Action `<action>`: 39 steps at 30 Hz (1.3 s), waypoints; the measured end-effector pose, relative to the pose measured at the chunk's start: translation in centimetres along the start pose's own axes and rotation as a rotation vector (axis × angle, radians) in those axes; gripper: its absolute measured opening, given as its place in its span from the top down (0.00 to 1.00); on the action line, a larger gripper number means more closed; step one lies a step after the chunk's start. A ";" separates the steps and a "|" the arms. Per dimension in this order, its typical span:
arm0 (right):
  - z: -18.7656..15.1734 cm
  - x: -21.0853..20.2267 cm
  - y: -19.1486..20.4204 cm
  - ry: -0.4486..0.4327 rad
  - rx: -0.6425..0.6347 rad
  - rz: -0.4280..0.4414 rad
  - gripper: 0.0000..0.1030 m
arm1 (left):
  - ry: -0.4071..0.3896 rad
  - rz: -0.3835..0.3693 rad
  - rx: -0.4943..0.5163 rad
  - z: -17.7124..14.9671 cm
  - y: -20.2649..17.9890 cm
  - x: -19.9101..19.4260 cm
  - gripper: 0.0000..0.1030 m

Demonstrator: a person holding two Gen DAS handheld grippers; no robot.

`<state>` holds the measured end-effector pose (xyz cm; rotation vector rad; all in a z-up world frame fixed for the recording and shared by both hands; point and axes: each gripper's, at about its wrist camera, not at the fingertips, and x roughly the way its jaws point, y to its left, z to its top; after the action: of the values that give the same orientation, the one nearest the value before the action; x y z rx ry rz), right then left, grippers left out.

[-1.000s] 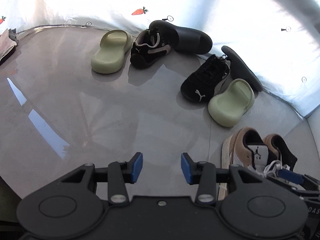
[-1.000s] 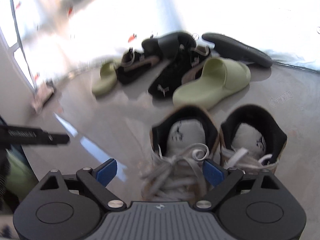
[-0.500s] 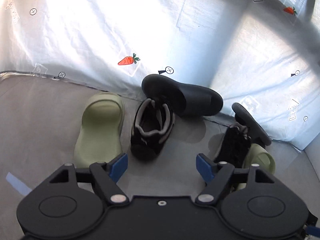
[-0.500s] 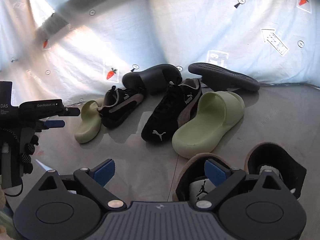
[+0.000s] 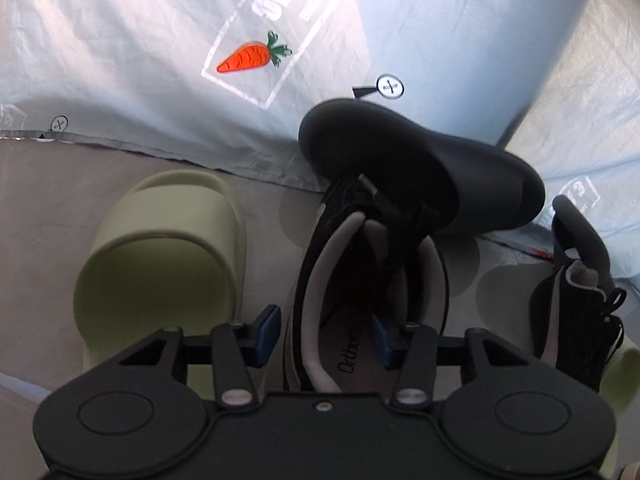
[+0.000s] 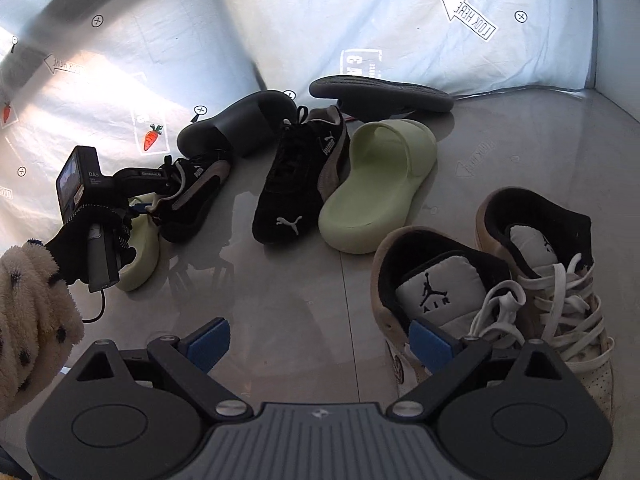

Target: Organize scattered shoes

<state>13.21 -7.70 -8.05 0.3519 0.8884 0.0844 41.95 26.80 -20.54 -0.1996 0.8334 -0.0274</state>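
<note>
A black sneaker [image 5: 360,280] with a grey collar lies heel toward me, its toe under a black slide [image 5: 420,168]. My left gripper [image 5: 324,334] straddles the sneaker's left side wall, one pad outside and one inside over the insole. Its jaws are closing and do not visibly press. The right wrist view shows that gripper [image 6: 154,200] at the same sneaker [image 6: 192,204], held by a gloved hand [image 6: 92,240]. My right gripper [image 6: 320,342] hangs open over bare floor, its right pad in front of a tan sneaker [image 6: 440,280].
A green slide [image 5: 160,264] lies left of the held-at sneaker. A second black sneaker [image 6: 296,184], another green slide [image 6: 380,188], an overturned black slide [image 6: 380,94] and a second tan sneaker [image 6: 552,248] lie on the grey floor. A white sheet [image 6: 400,20] walls the back.
My left gripper moved forward and down from the open floor to the black sneaker, widened, then narrowed around its side. The right gripper pulled back from the tan sneakers and swung left.
</note>
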 end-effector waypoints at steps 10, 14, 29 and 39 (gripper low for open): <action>0.4 0.7 0.0 0.015 -0.025 0.037 0.06 | 0.057 -0.056 0.074 -7.1 -1.2 -6.3 0.83; 0.8 0.8 -0.9 0.012 -0.011 0.065 0.06 | 0.117 -0.059 0.092 -12.4 -2.7 -10.8 0.82; -0.2 -2.5 -5.5 -0.011 0.001 0.033 0.06 | 0.328 -0.232 0.323 -24.4 -9.4 -21.4 0.76; -1.2 -4.0 -7.1 -0.019 -0.020 0.040 0.06 | 0.188 -0.275 0.256 -19.6 -7.1 -25.6 0.59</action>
<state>9.22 -14.87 -8.16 0.3516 0.8611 0.1267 10.61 19.23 -13.34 -0.0695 0.9755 -0.4141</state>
